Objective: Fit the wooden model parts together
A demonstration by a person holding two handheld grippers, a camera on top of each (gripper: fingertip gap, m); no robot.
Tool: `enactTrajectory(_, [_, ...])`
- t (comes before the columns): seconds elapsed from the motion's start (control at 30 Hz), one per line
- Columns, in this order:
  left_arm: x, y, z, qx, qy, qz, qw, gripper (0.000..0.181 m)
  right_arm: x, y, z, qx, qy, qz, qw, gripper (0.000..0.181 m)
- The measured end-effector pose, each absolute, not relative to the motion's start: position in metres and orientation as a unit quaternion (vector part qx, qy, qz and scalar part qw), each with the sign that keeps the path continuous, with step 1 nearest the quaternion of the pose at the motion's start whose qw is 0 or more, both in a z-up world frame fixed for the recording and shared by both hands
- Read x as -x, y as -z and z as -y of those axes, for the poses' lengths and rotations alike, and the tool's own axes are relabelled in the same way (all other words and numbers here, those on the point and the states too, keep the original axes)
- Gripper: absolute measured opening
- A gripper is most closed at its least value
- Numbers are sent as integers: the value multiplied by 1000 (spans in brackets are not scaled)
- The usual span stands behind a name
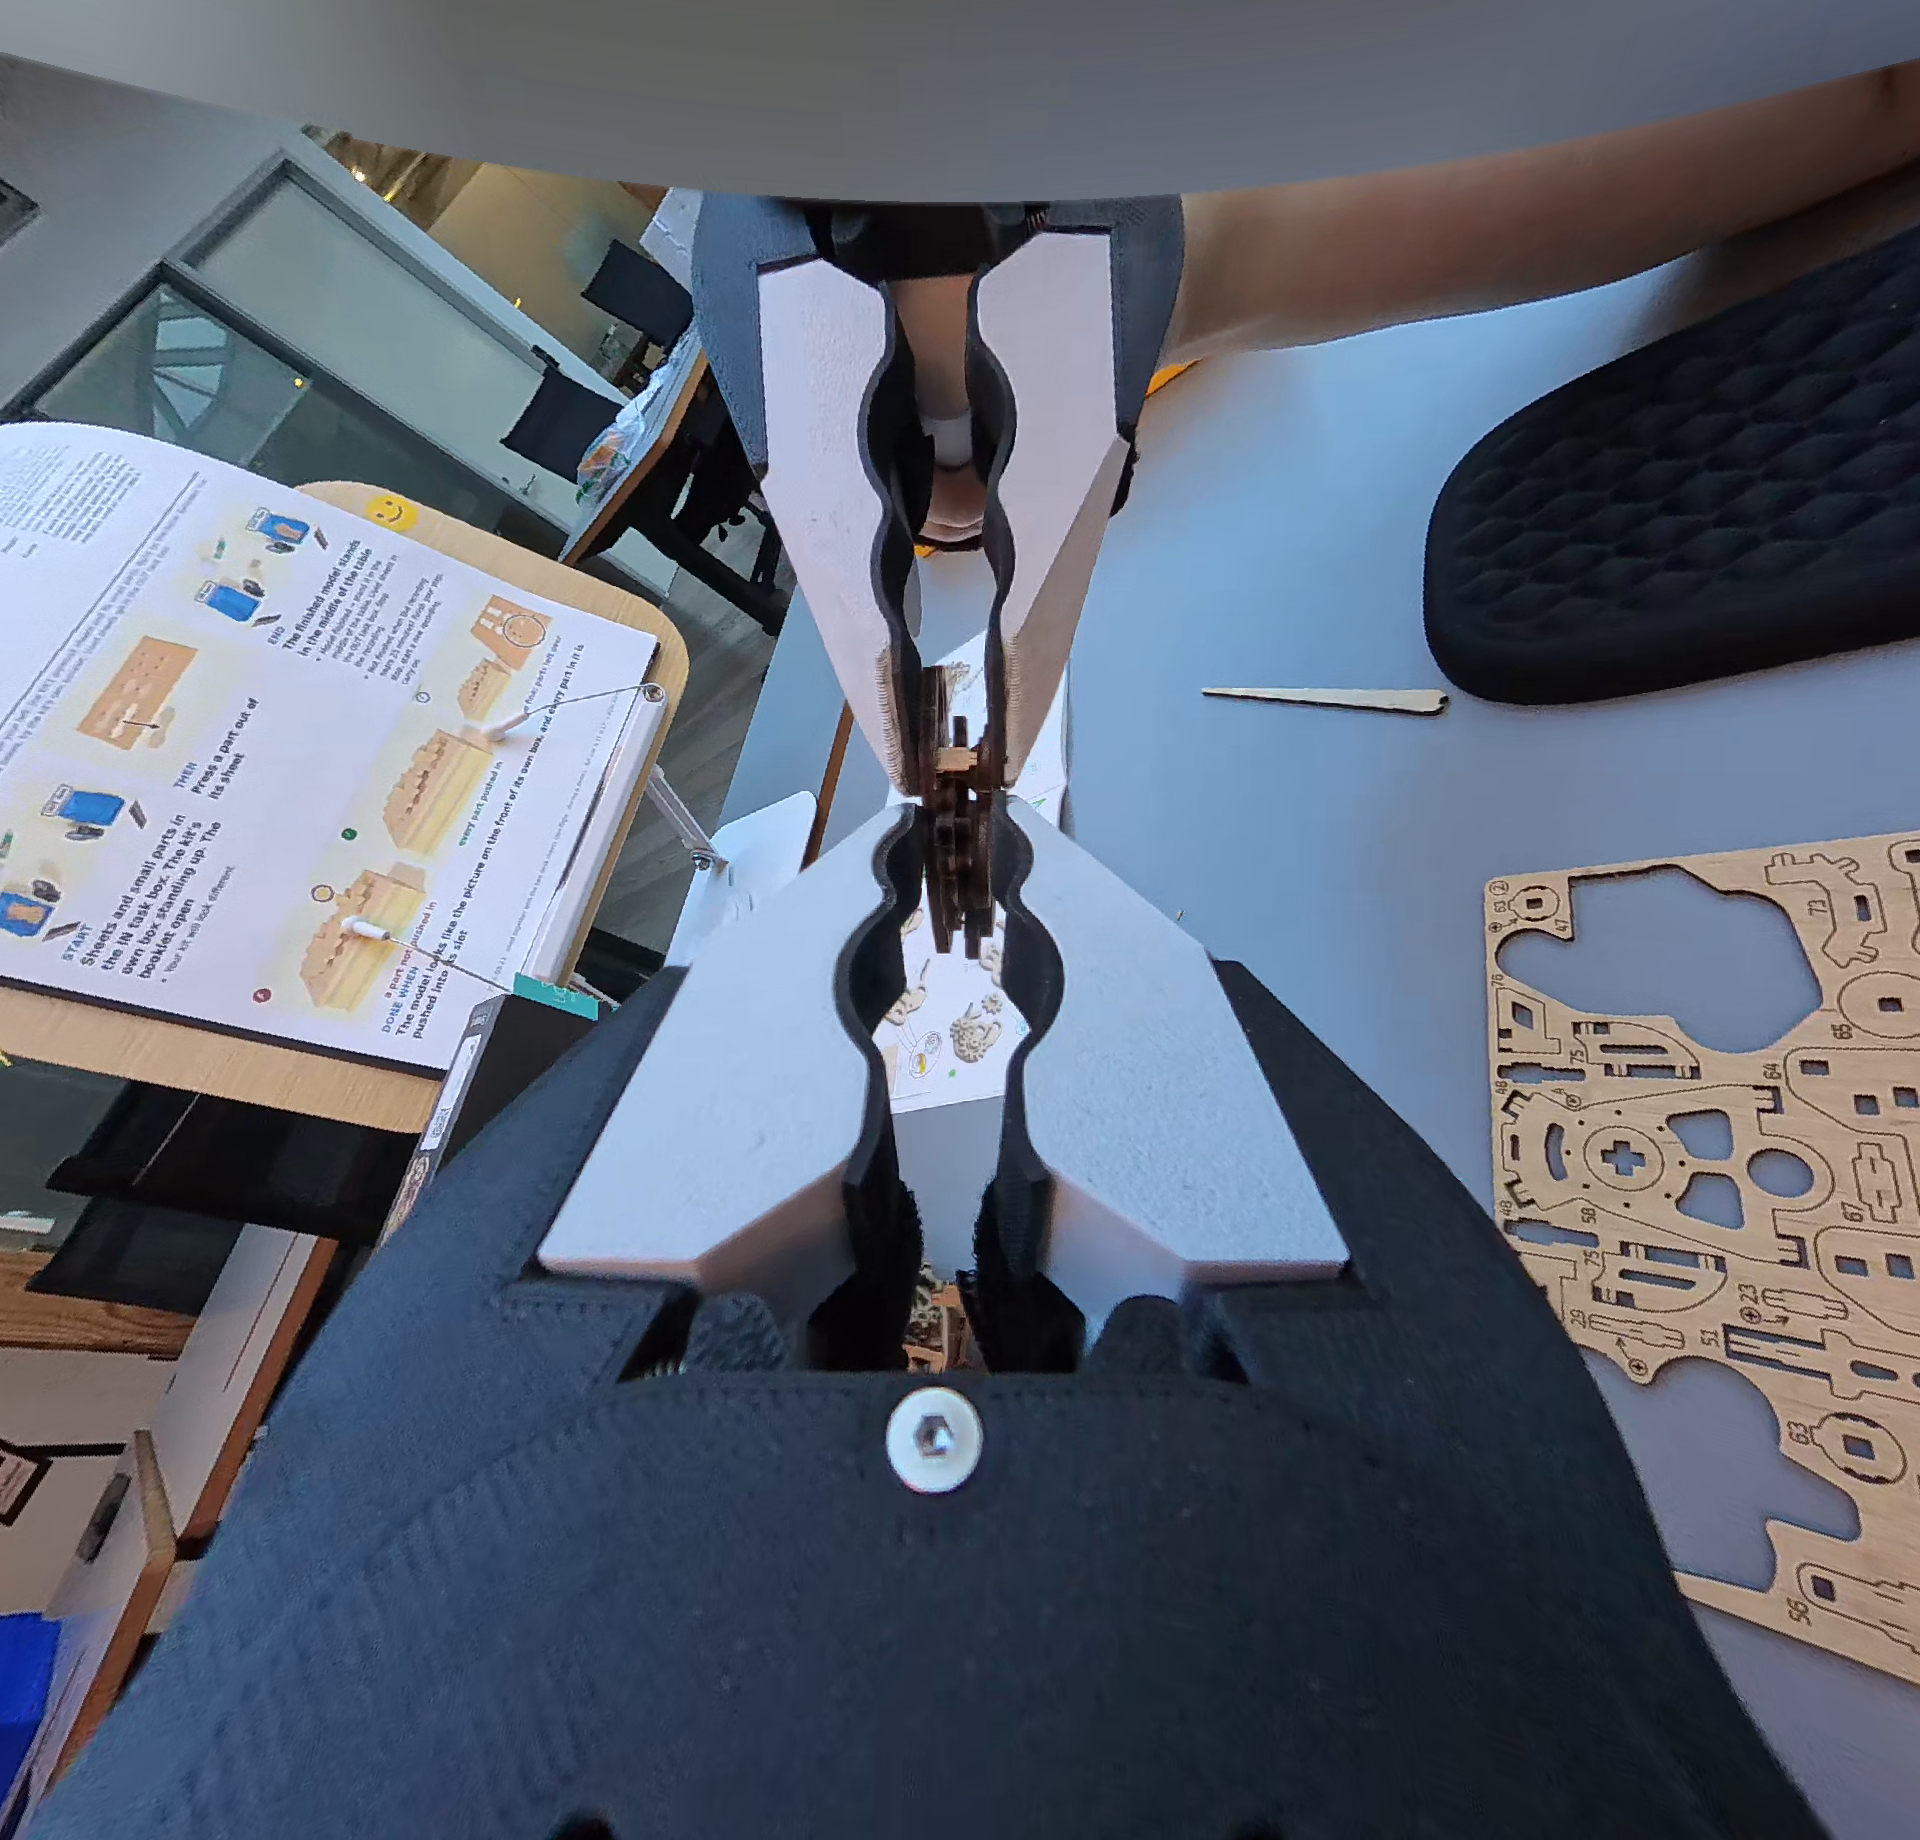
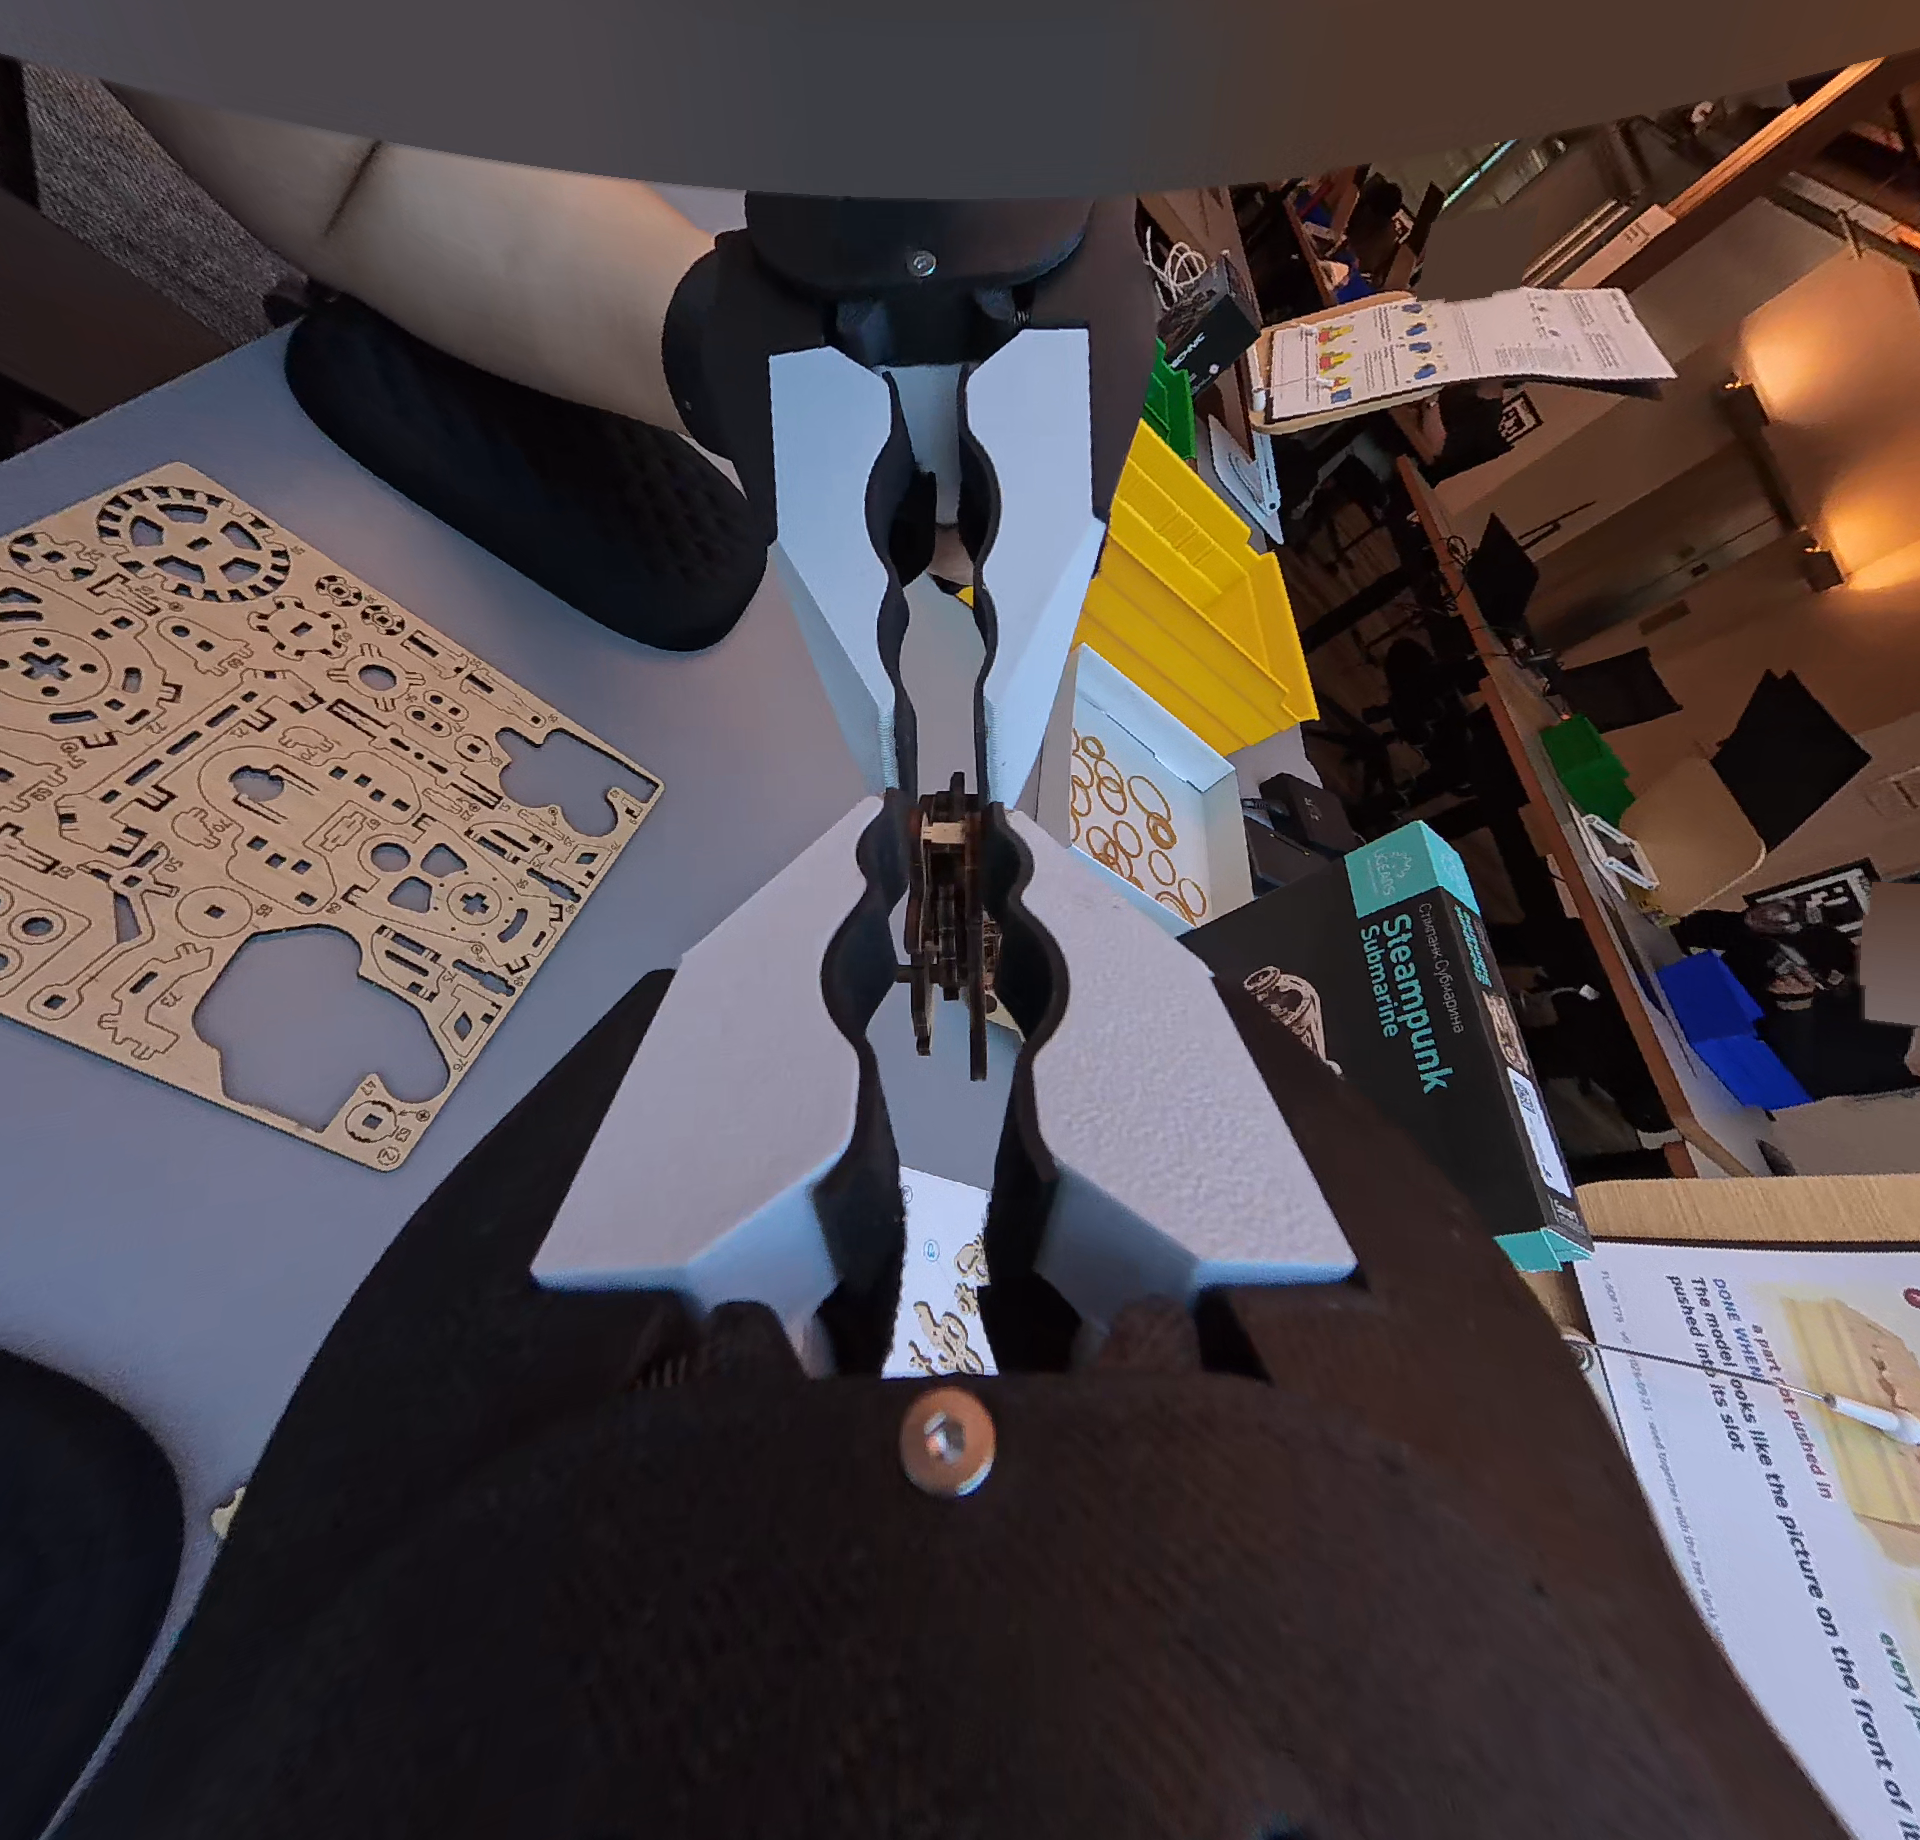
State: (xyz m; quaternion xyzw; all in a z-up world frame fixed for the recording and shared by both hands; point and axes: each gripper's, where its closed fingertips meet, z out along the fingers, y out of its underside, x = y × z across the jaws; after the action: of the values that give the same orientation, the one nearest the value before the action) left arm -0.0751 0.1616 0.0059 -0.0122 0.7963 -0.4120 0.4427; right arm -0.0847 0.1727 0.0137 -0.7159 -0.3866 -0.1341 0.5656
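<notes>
Filling the bottom of the left wrist view, my left claw (image 1: 951, 824) is clamped tip to tip against my right claw (image 1: 951, 751), which comes down from the top of the frame. Both are closed on one small wooden assembly (image 1: 954, 855) held between them, clear of the bench (image 1: 1299, 855). It is a stack of dark-edged gear-like plates seen edge on. In the right wrist view the same assembly (image 2: 945, 917) sits low between my right claw's fingers, with the left claw's tips meeting it from above at frame centre.

How far along am I? I judge the work well started but far from done. The assembly already has several plates joined on a pale cross peg, and I seem to be pressing that stack together. Whether the plates are fully seated I cannot tell from this edge-on angle.

Much remains. A wooden sheet (image 1: 1714, 1219) at the right of the left view has a few large holes where parts are gone, yet most of its parts are in place. The sheet (image 2: 260, 803) at the left of the right view is likewise mostly full. A thin wooden stick (image 1: 1325, 699) lies loose on the bench, upper right, and the kit box (image 2: 1455, 1032) stands at the right.
</notes>
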Motion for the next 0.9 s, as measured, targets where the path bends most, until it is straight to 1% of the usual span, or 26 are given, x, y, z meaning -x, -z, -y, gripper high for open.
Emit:
enactTrajectory(0.5, [75, -2, -163, 18, 409, -806, 427, 10, 84, -11, -174, 713, 132, 387, 570, 12])
enactTrajectory(0.67, [74, -7, -163, 11, 419, -793, 442, 10, 86, -17, -172, 699, 126, 392, 585, 14])
enactTrajectory(0.9, [78, -13, -158, -5, 430, -776, 462, 11, 90, -23, -166, 672, 176, 423, 581, 12])
